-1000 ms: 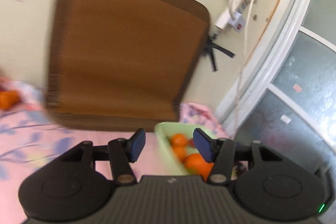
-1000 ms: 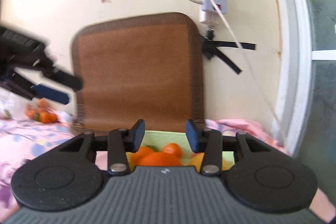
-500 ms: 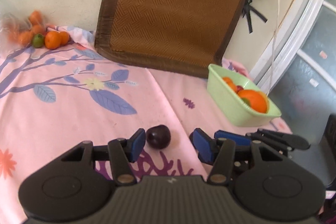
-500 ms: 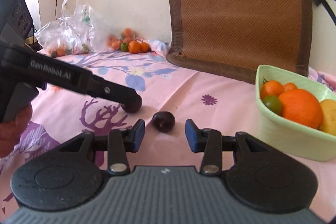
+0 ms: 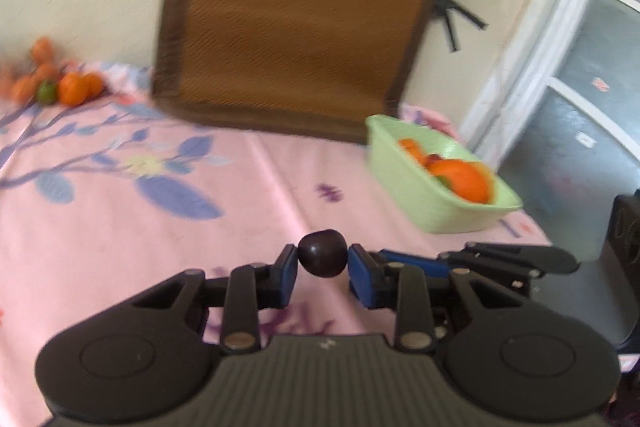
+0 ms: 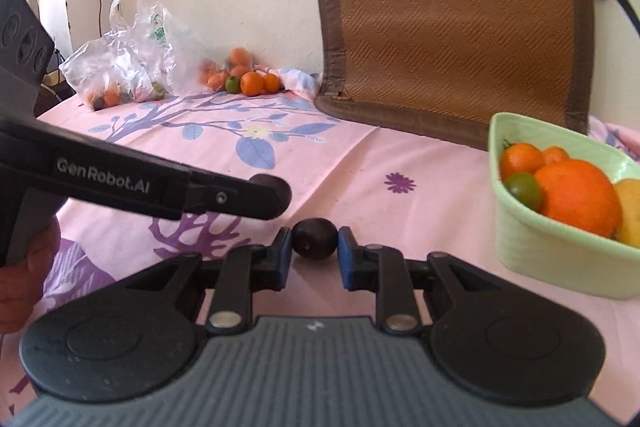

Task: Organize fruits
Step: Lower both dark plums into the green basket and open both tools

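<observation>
Two dark plums lie on the pink flowered cloth. My left gripper is shut on one plum; in the right wrist view that gripper reaches in from the left and hides most of its plum. My right gripper is shut on the other plum, low on the cloth. A light green basket at the right holds oranges, a green fruit and a yellow fruit; it also shows in the left wrist view.
A brown woven mat leans on the back wall. Loose small oranges and a clear plastic bag with fruit sit at the back left. A window frame stands at the right.
Both grippers came down from facing the wall to the cloth. Each one moved up to a plum and closed its fingers on it.
</observation>
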A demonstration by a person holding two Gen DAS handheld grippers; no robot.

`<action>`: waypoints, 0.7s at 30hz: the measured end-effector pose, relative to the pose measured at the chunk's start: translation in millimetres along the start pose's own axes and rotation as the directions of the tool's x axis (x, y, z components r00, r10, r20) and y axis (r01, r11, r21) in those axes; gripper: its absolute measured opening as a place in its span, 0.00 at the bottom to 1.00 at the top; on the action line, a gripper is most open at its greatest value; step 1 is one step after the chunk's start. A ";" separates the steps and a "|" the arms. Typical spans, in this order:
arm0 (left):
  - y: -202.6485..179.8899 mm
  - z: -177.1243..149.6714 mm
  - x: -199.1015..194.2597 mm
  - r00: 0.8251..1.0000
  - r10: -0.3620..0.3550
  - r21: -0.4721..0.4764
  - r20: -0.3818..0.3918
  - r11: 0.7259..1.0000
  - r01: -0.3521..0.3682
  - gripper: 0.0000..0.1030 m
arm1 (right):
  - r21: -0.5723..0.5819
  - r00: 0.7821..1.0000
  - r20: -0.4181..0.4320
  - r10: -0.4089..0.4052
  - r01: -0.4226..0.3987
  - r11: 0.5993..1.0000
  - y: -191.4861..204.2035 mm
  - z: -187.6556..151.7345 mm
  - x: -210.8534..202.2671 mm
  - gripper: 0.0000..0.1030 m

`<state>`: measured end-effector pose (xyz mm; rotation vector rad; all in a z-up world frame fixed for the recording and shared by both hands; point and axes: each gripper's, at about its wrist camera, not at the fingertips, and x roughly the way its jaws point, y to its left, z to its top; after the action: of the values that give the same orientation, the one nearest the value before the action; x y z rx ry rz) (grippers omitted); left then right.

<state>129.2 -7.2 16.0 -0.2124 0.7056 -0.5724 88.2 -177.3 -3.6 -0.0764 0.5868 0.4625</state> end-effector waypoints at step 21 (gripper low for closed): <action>-102.5 101.9 114.1 0.984 -0.173 0.042 -0.034 0.984 0.174 0.28 | 0.176 0.902 0.247 -0.355 0.318 0.932 -116.3 6.2 -53.5 0.26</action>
<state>223.8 -156.6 67.3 -0.2251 0.7072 -0.7590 103.6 -301.5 24.0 0.0131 0.3181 0.0908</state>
